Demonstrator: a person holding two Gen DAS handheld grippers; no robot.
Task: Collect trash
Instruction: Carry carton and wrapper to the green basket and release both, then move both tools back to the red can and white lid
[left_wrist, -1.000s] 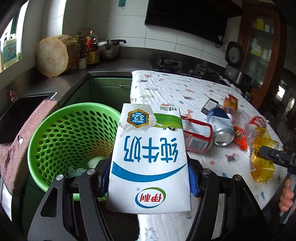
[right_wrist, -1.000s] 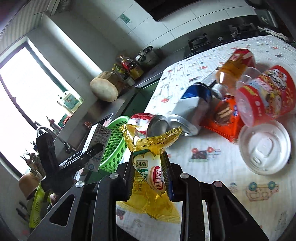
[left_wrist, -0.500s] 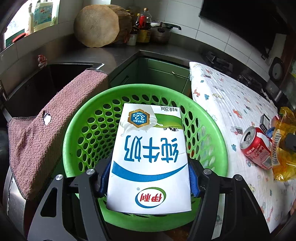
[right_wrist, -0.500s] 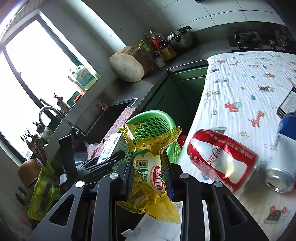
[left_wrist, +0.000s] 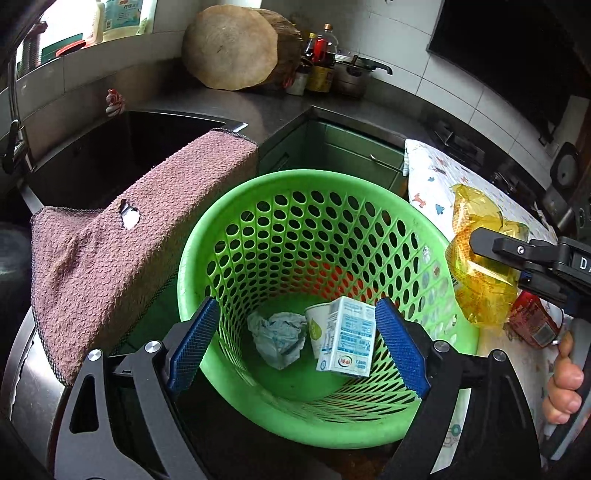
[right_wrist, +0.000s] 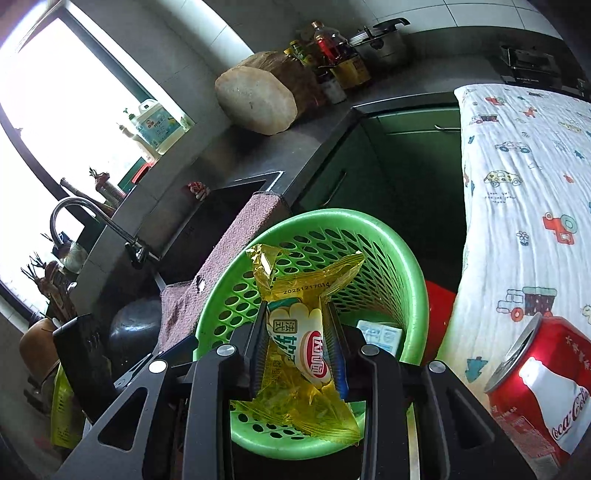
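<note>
A green perforated basket (left_wrist: 236, 229) (right_wrist: 406, 258) stands on the floor between the counter and the table. On its bottom lie the white milk carton (left_wrist: 347, 341) (right_wrist: 380, 334), a paper cup (left_wrist: 316, 328) and a crumpled tissue (left_wrist: 279, 338). My left gripper (left_wrist: 299, 343) hangs over the basket, its jaws opening, nothing between the blue pads. My right gripper (right_wrist: 298, 334) is shut on a yellow snack wrapper (right_wrist: 295, 332) (left_wrist: 476, 254), held at the basket's right rim.
A pink-brown cloth (left_wrist: 122, 236) drapes over the sink edge (left_wrist: 221, 123) left of the basket. A red cola can (right_wrist: 543, 391) lies on the patterned tablecloth (right_wrist: 524, 177) at the right. A wooden chopping block (left_wrist: 232, 53), bottles and a pot stand on the far counter.
My left gripper opened and the milk carton dropped to the basket's bottom. My right gripper carried the yellow wrapper from the table to the basket's rim.
</note>
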